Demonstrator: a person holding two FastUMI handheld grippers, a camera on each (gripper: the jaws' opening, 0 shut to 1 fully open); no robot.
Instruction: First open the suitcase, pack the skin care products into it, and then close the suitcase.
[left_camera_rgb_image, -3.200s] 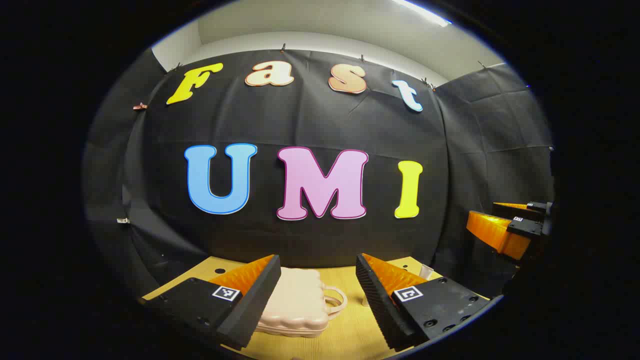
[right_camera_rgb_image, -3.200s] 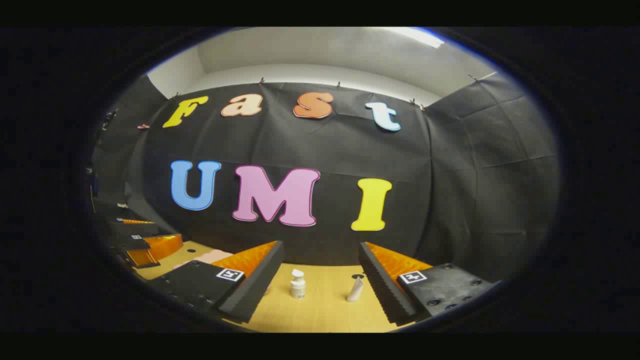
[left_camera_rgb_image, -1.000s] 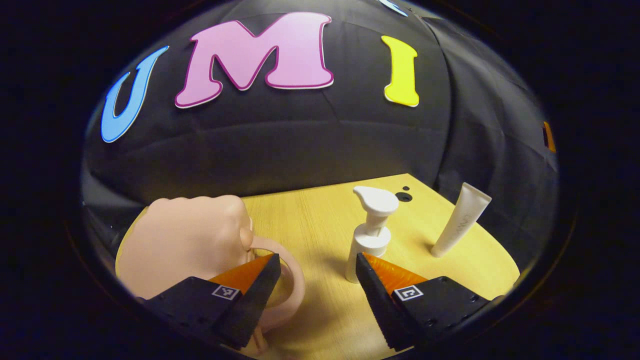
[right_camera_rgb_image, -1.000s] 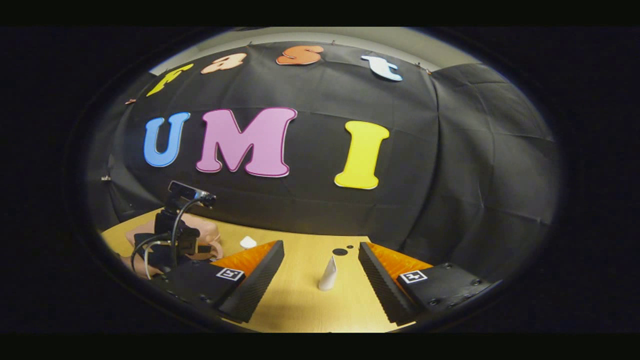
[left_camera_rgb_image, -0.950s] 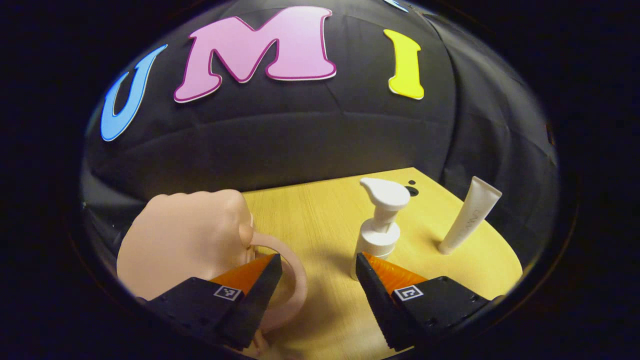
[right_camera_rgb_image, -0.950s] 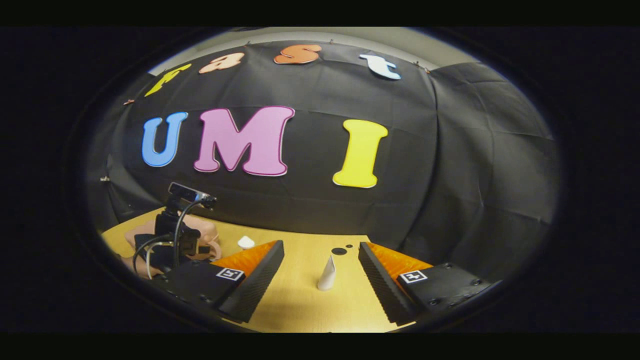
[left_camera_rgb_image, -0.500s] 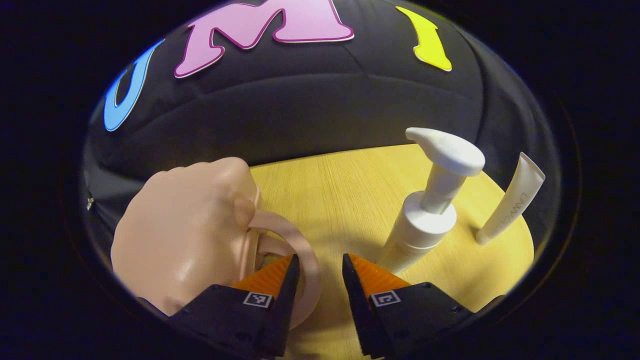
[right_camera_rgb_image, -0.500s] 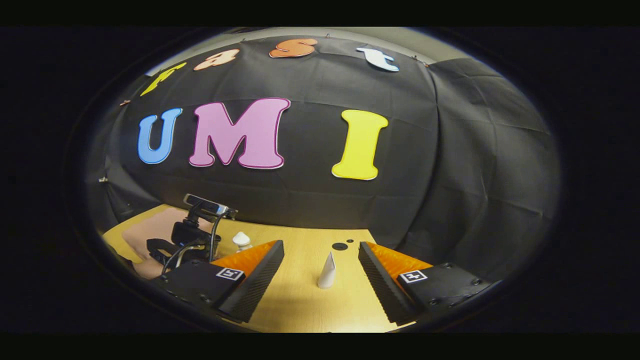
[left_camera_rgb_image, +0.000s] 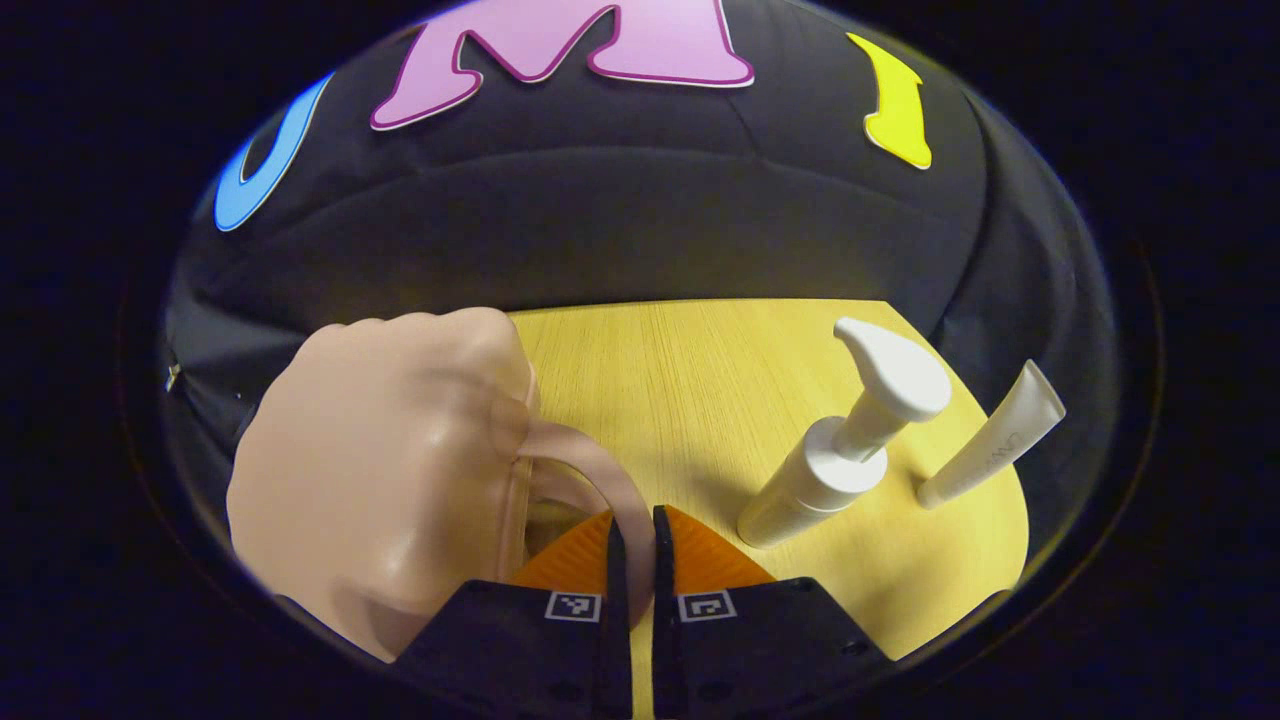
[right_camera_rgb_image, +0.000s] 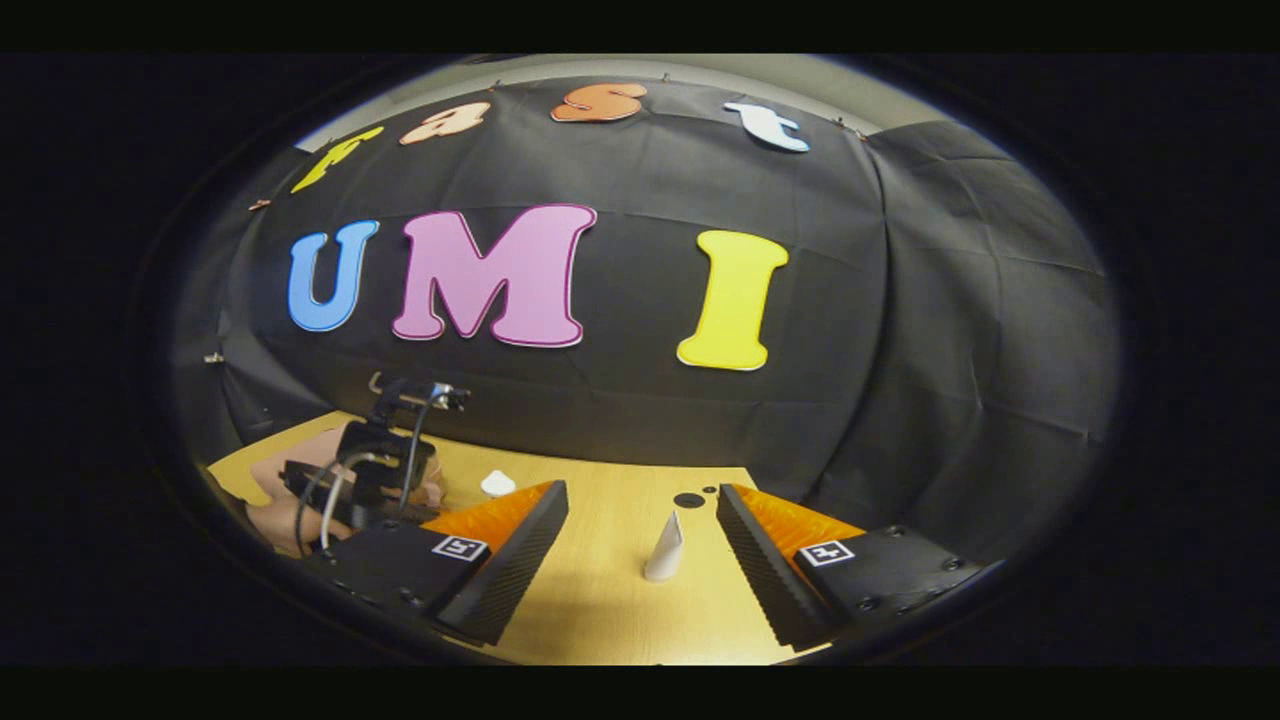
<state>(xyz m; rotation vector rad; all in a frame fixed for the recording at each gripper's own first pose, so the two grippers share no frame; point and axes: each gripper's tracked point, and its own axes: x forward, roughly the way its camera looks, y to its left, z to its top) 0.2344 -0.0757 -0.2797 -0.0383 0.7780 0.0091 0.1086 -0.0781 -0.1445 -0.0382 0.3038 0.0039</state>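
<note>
While the pink suitcase (left_camera_rgb_image: 390, 460) lies shut on the wooden counter (left_camera_rgb_image: 660, 380), the left gripper (left_camera_rgb_image: 636, 535) has its two fingers pressed together on the suitcase handle (left_camera_rgb_image: 590, 475), which loops out from the suitcase's side. Just to the right of that gripper a white pump bottle (left_camera_rgb_image: 845, 450) stands on the counter, and a white tube (left_camera_rgb_image: 990, 450) stands on its cap beside the bottle, a bit farther right; both look tilted in the round picture. The right gripper (right_camera_rgb_image: 640, 530) hangs over the counter with its fingers wide apart and nothing between them. Beyond it, in the right gripper view, the tube (right_camera_rgb_image: 665, 548) stands on the counter, and the left gripper (right_camera_rgb_image: 370, 470) is far off to the left at the suitcase (right_camera_rgb_image: 290, 470)
</note>
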